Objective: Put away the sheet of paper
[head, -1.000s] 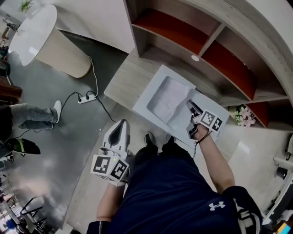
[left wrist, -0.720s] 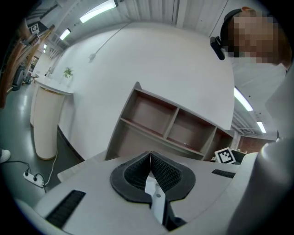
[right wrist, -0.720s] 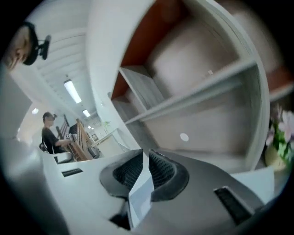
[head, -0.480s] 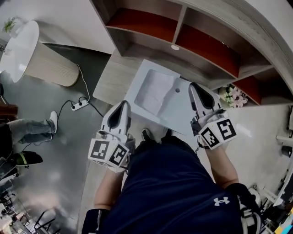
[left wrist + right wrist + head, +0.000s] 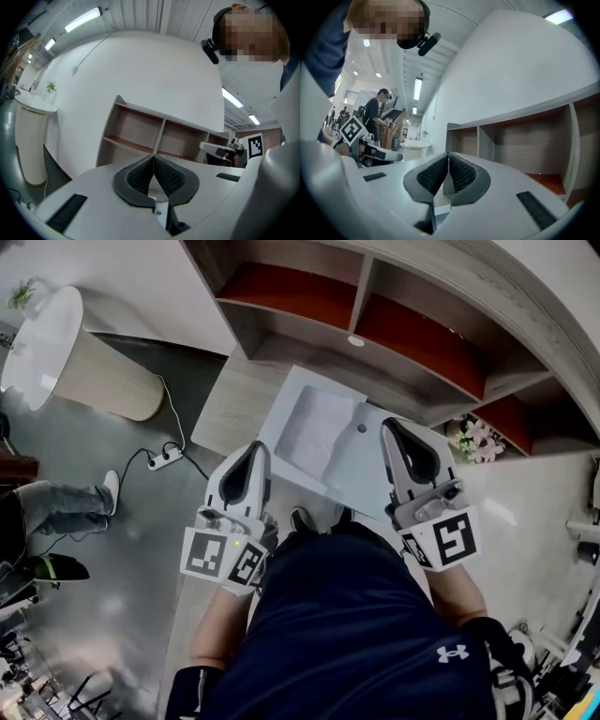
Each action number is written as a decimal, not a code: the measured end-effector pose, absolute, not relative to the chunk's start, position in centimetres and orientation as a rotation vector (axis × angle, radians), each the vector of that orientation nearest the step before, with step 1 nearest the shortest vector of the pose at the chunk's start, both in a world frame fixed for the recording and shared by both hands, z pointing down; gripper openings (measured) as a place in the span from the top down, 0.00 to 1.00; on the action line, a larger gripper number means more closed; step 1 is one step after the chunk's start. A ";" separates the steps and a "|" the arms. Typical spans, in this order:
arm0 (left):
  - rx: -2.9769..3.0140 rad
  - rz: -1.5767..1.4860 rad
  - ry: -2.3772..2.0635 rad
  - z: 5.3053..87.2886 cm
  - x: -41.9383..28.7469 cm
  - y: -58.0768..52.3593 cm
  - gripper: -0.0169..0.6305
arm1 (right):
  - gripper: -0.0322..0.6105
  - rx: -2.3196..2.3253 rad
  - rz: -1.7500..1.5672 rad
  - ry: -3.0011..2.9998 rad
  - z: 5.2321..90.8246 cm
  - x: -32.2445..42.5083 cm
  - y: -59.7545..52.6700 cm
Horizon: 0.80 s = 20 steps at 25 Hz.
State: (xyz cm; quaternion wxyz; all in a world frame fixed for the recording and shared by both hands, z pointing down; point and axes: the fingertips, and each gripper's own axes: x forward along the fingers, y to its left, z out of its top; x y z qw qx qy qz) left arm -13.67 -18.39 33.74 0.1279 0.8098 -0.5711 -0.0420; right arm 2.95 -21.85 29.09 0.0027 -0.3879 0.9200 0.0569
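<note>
I'm looking down at the shelf unit (image 5: 375, 324) with the wooden counter (image 5: 234, 404) in front of it, and the white tray (image 5: 370, 470) is sitting on that counter. The sheet of paper (image 5: 314, 432) is lying in the tray's left half, long side running roughly near to far. Left gripper (image 5: 251, 451) and right gripper (image 5: 389, 427) are hovering on the near side, both clenched on nothing. The paper's sitting between them, closer to the left one.

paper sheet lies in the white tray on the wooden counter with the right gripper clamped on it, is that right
Not quite. The paper sheet does lie in the white tray on the wooden counter, but the right gripper is not clamped on it. The right gripper view shows its jaws shut together with nothing between them.
</note>
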 end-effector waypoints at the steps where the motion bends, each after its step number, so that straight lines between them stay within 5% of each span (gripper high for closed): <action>1: 2.357 -0.106 -1.669 33.9 -13.7 -18.3 0.95 | 0.92 -1.214 0.162 2.888 29.2 2.9 -21.9; 20: 2.387 0.010 -1.703 34.8 -13.3 -18.3 0.95 | 0.92 -1.196 0.008 2.913 30.9 3.2 -23.1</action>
